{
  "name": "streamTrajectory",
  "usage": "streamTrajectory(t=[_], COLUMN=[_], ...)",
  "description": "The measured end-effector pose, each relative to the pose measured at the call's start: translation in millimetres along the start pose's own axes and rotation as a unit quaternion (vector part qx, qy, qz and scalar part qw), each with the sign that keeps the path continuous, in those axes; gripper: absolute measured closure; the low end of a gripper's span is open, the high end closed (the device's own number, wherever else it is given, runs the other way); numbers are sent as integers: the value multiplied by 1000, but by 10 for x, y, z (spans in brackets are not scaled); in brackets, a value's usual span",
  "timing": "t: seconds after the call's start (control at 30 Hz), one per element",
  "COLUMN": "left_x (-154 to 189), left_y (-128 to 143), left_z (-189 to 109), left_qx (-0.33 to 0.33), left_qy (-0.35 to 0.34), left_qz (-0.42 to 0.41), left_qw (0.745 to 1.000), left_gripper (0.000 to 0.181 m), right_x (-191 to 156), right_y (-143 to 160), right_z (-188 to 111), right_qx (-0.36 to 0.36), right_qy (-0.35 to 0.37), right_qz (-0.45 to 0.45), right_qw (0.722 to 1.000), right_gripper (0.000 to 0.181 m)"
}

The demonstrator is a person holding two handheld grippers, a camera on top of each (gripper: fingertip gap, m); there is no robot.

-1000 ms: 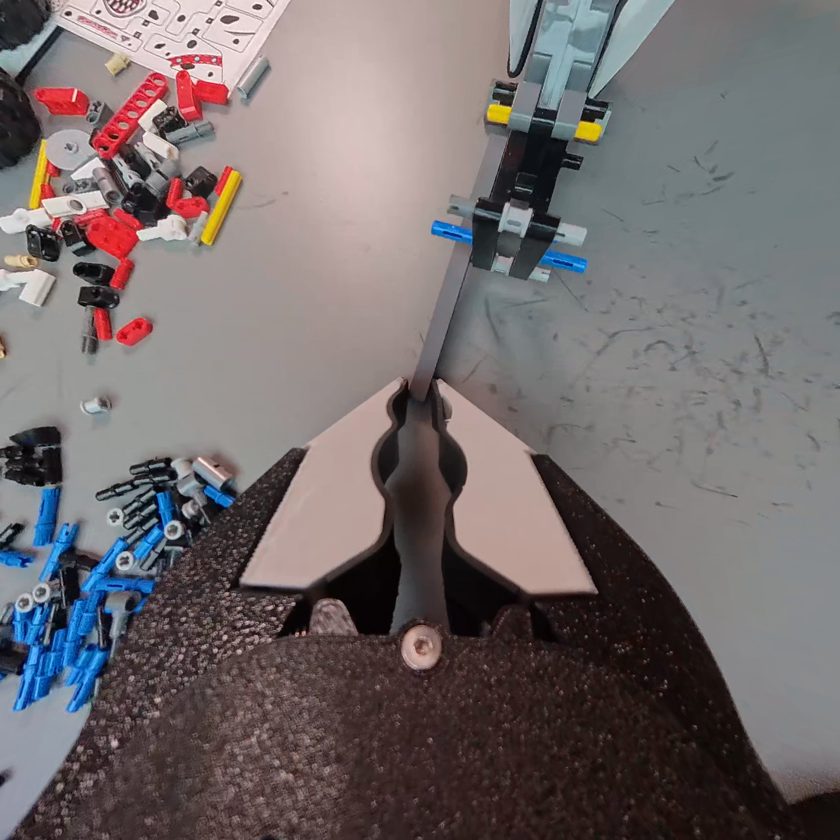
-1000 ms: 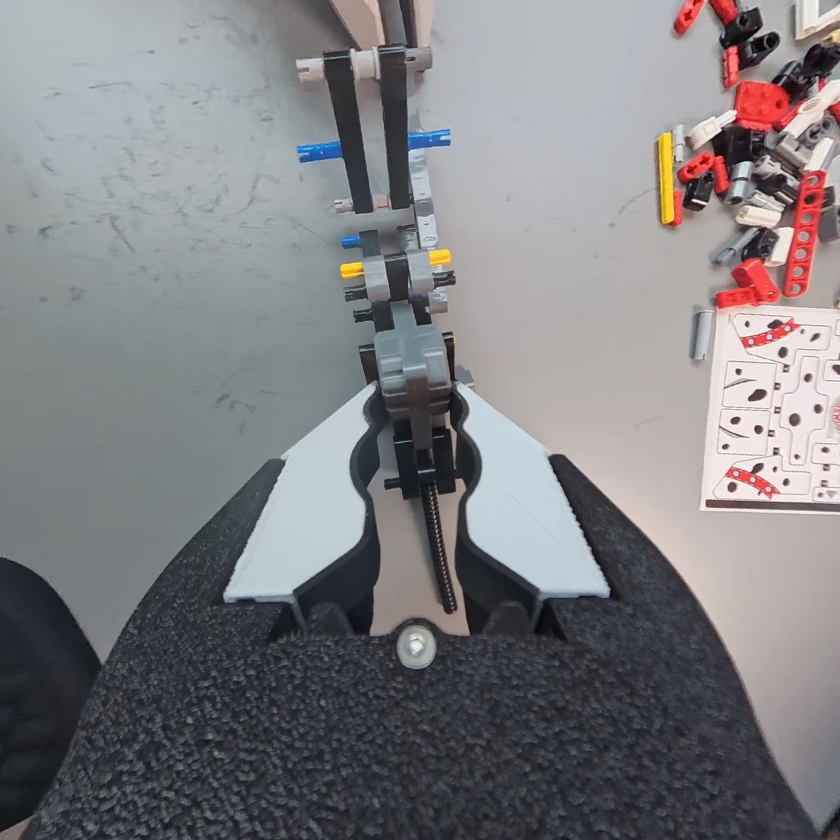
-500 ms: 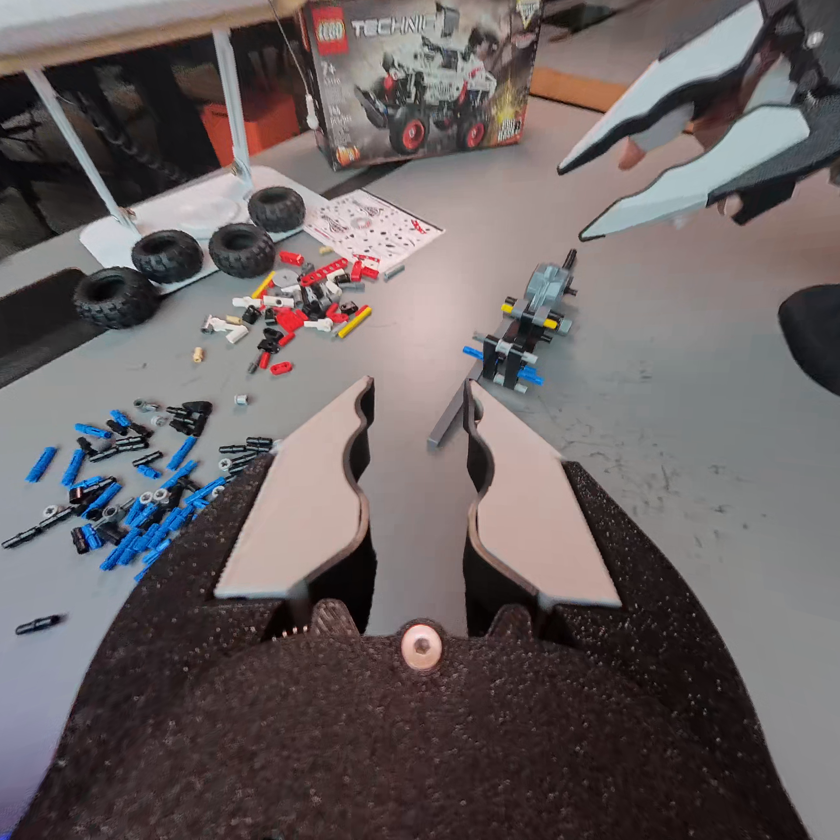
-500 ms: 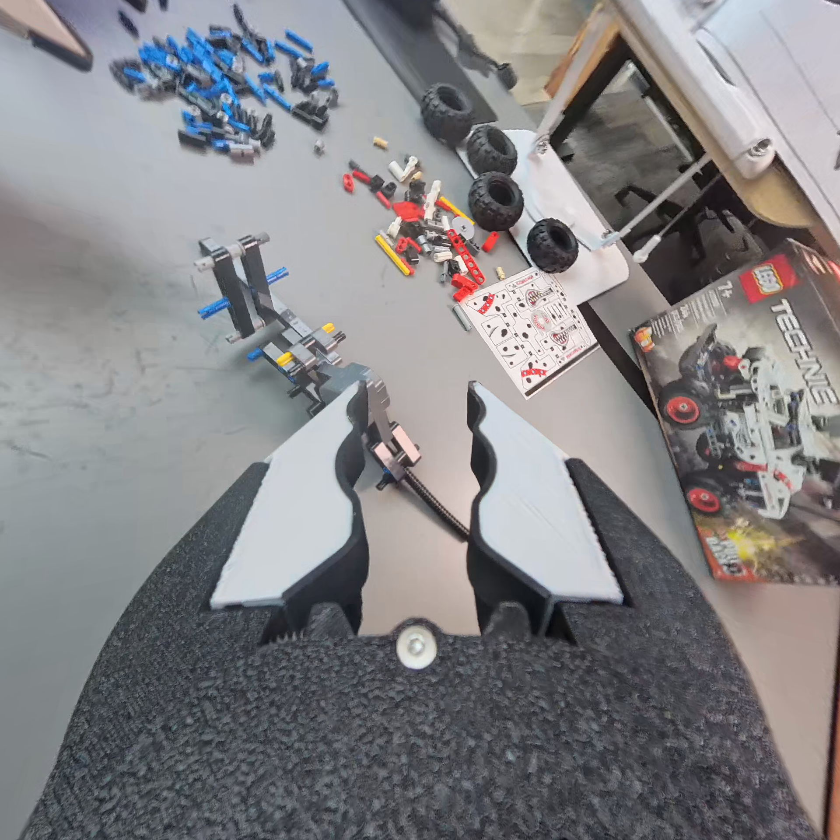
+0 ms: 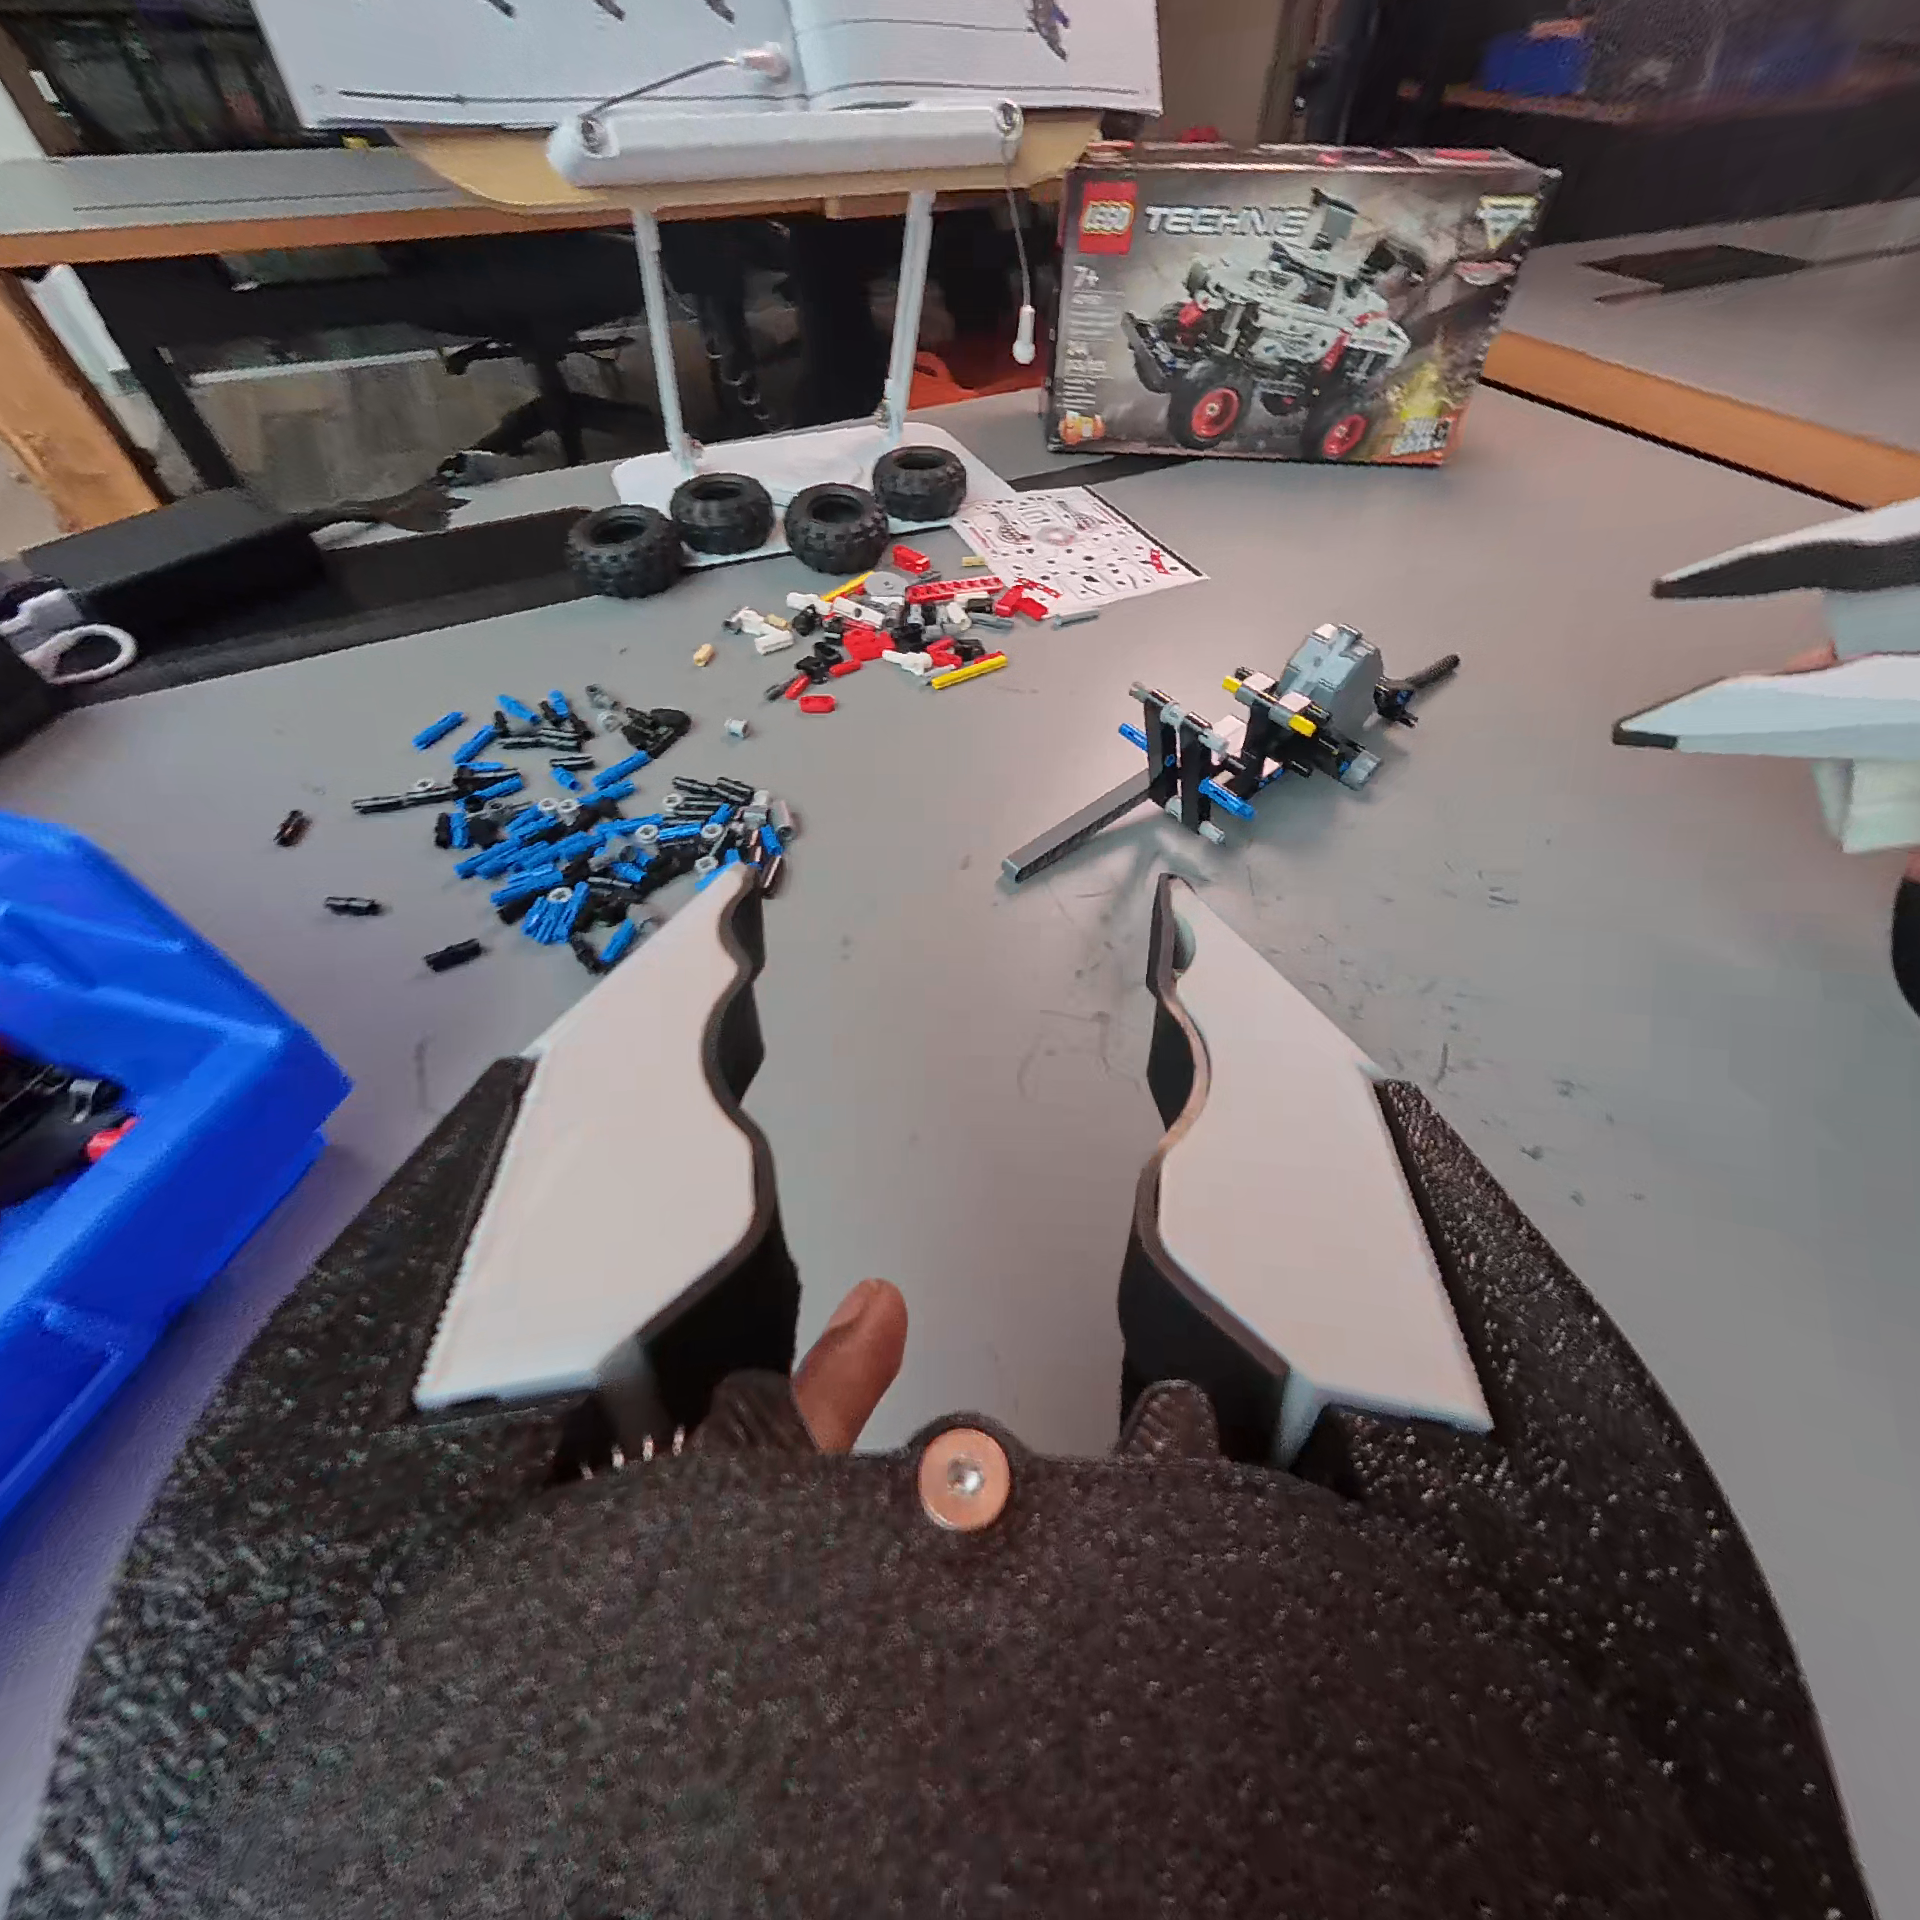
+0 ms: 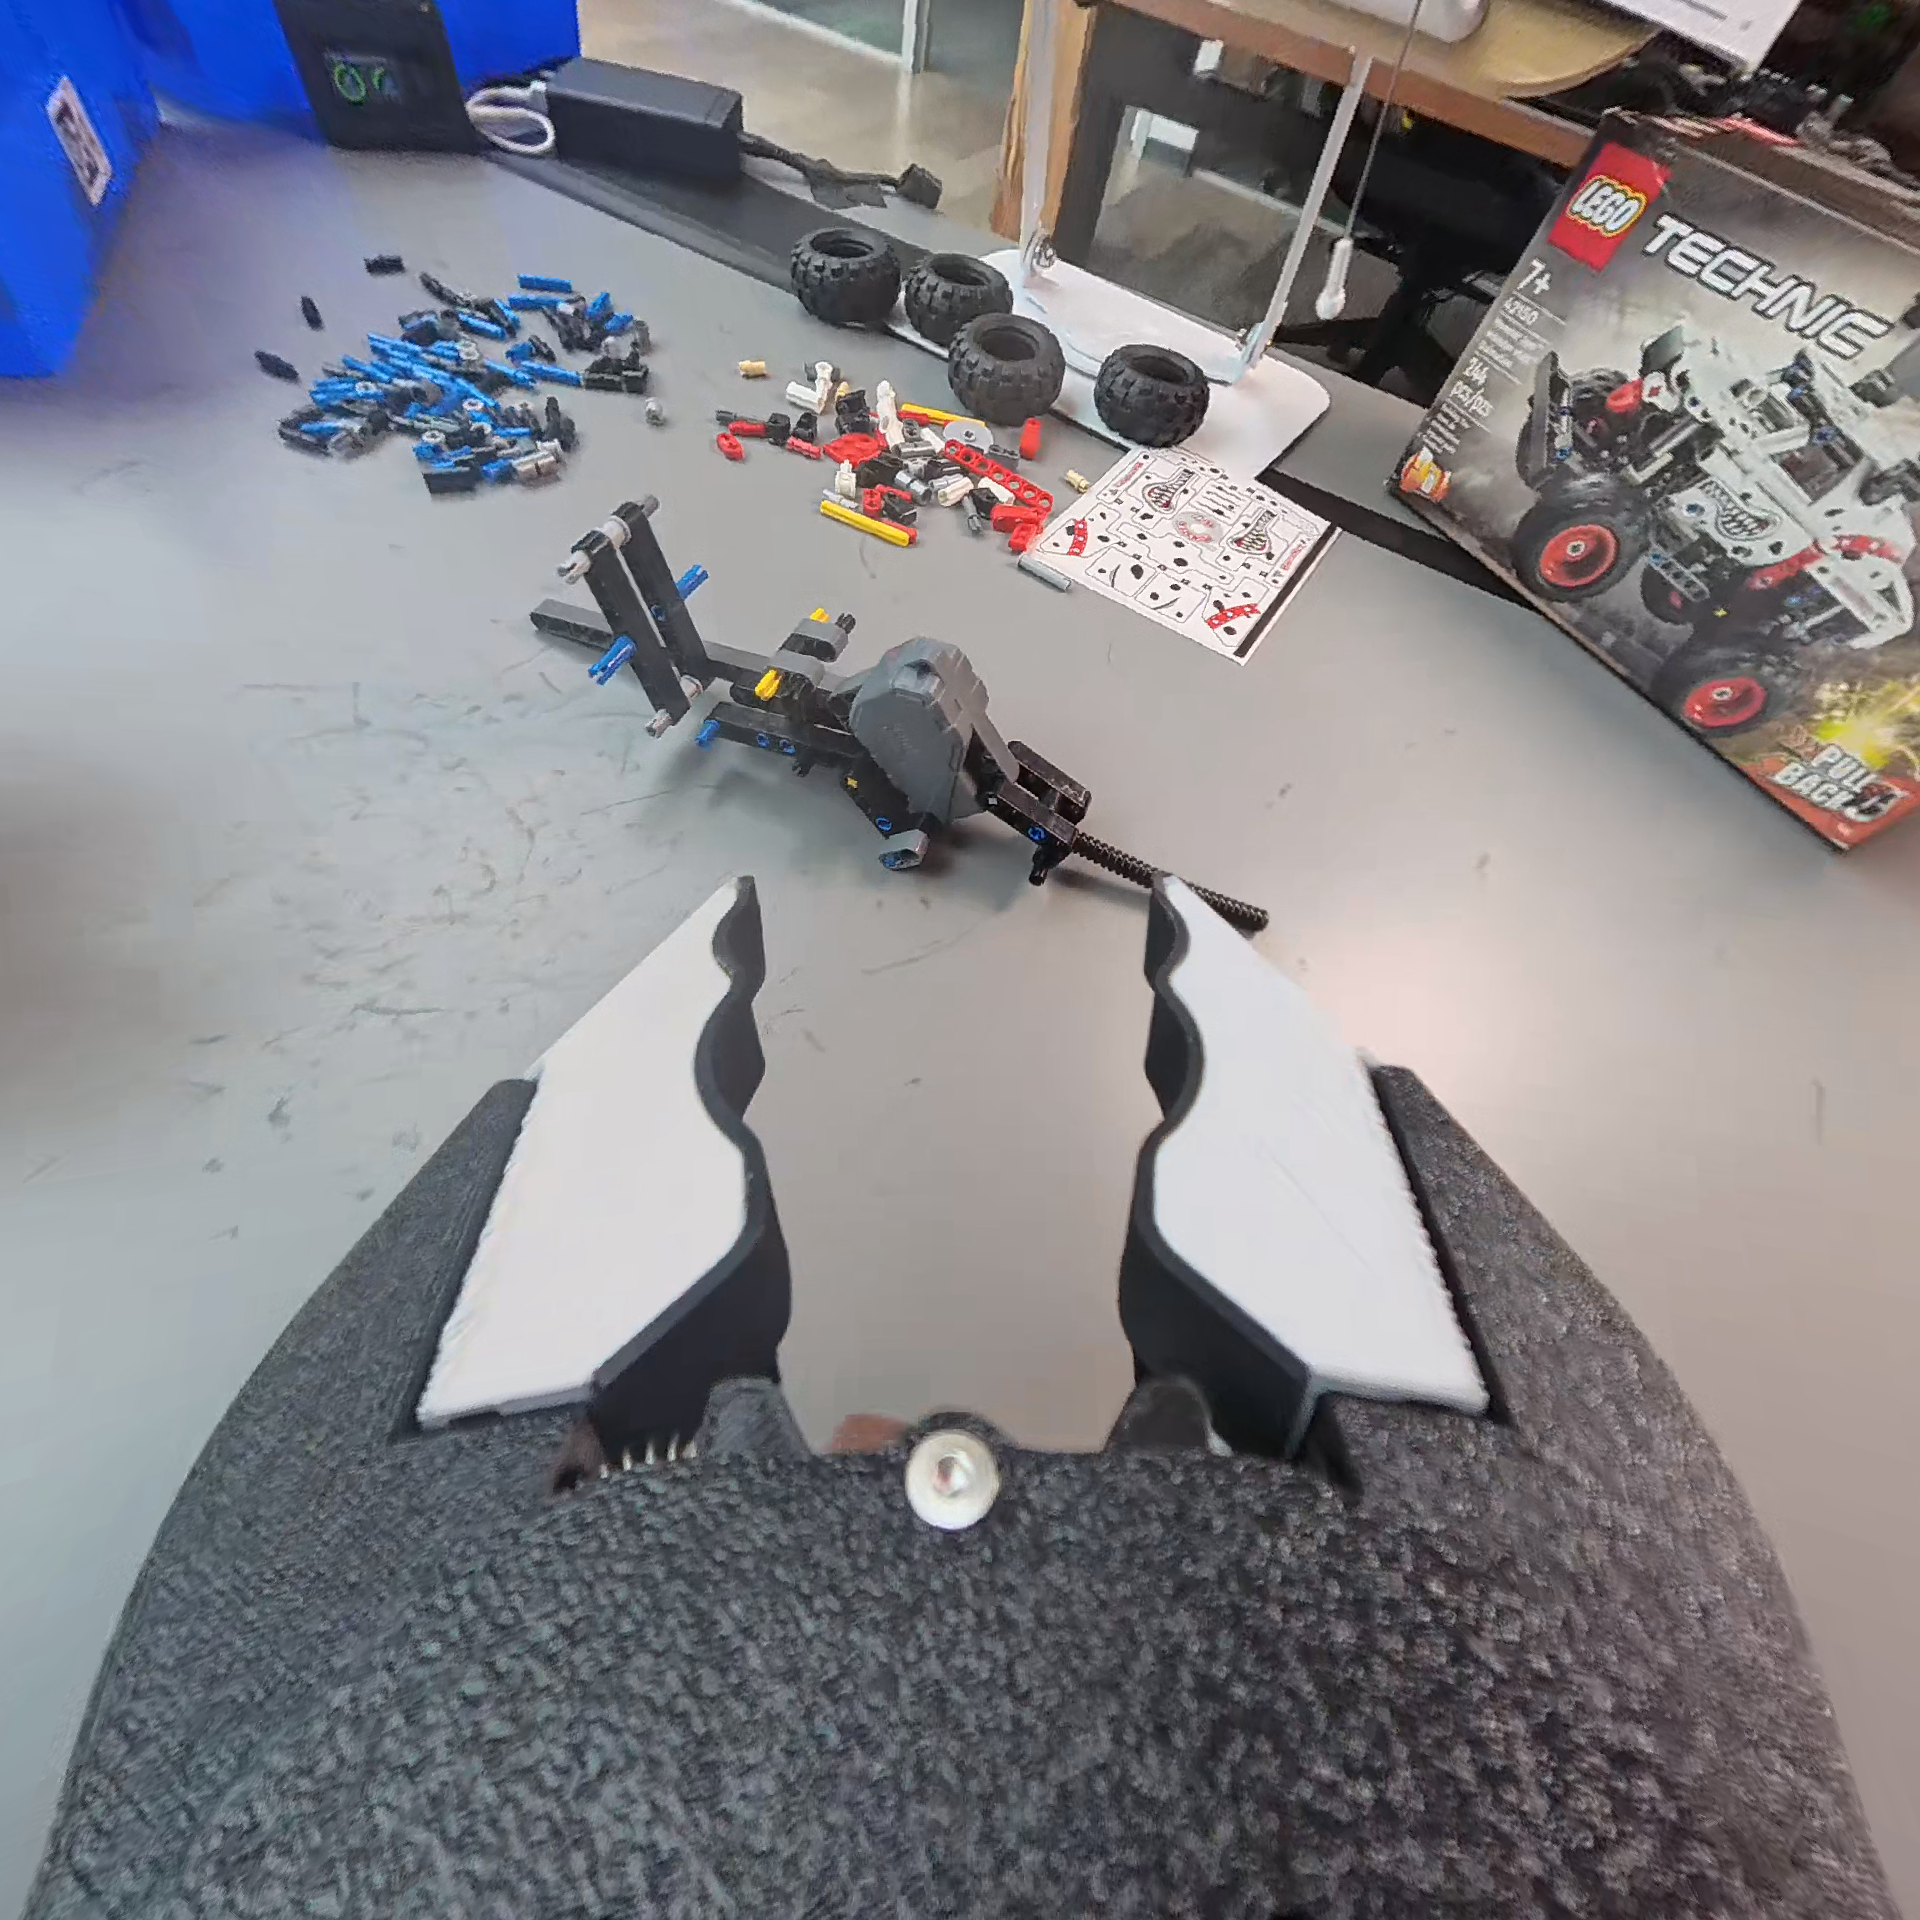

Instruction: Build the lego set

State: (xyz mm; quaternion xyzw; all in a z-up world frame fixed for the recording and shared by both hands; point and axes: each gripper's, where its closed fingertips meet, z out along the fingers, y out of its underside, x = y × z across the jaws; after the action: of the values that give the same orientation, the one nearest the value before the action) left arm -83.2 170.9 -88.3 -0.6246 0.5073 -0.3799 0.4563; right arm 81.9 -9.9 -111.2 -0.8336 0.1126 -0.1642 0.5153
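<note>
In the left wrist view the left gripper [image 5: 951, 891] is held above the grey worktop [image 5: 1558, 1091] with its jaws wide apart and nothing between them; a fingertip [image 5: 852, 1356] shows at the base of the gap. The half-built lego assembly [image 5: 1242, 743] lies on the worktop ahead and a little to the right, apart from both grippers, its long grey beam pointing back toward the camera. A heap of blue and black pins [image 5: 592, 821] lies to the left of it, a smaller heap of red, white and black pieces [image 5: 894, 639] farther back, and four black tyres [image 5: 769, 520] stand in a row near the worktop's far edge beside a sticker sheet [image 5: 1075, 545]. The set's box [image 5: 1288, 312] stands at the far edge, and a blue bin [image 5: 125, 1091] sits at the left edge. The right gripper [image 5: 1636, 665] enters from the right edge of the picture, jaws parted. In the right wrist view the right gripper [image 6: 951, 888] is likewise spread and empty above the worktop [image 6: 312, 987]. The lego assembly [image 6: 821, 707] lies just beyond its fingertips, the black threaded rod running behind the right fingertip. The pins [image 6: 457, 384], loose pieces [image 6: 904, 457], tyres [image 6: 997, 322], sticker sheet [image 6: 1184, 545] and box [image 6: 1704, 468] lie beyond it toward the far edge.
</note>
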Motion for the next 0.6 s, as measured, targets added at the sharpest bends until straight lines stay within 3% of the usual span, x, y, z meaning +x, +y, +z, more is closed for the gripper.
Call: streamTrajectory(t=[0.17, 0.4, 0.6], left_x=[-48, -85, -129], left_y=[6, 266, 319], left_z=[-147, 45, 89], left_qx=[30, -49, -66], left_qy=[-53, -61, -75], left_qz=[-52, -60, -57], left_qw=[997, 995, 993], left_gripper=[97, 98, 94], right_x=[184, 244, 225], right_y=[-69, -18, -15], right_z=[-121, -117, -114], right_qx=[50, 55, 57], right_qy=[46, 47, 32], right_qz=[45, 75, 84], right_qw=[997, 995, 994], right_gripper=[99, 95, 95])
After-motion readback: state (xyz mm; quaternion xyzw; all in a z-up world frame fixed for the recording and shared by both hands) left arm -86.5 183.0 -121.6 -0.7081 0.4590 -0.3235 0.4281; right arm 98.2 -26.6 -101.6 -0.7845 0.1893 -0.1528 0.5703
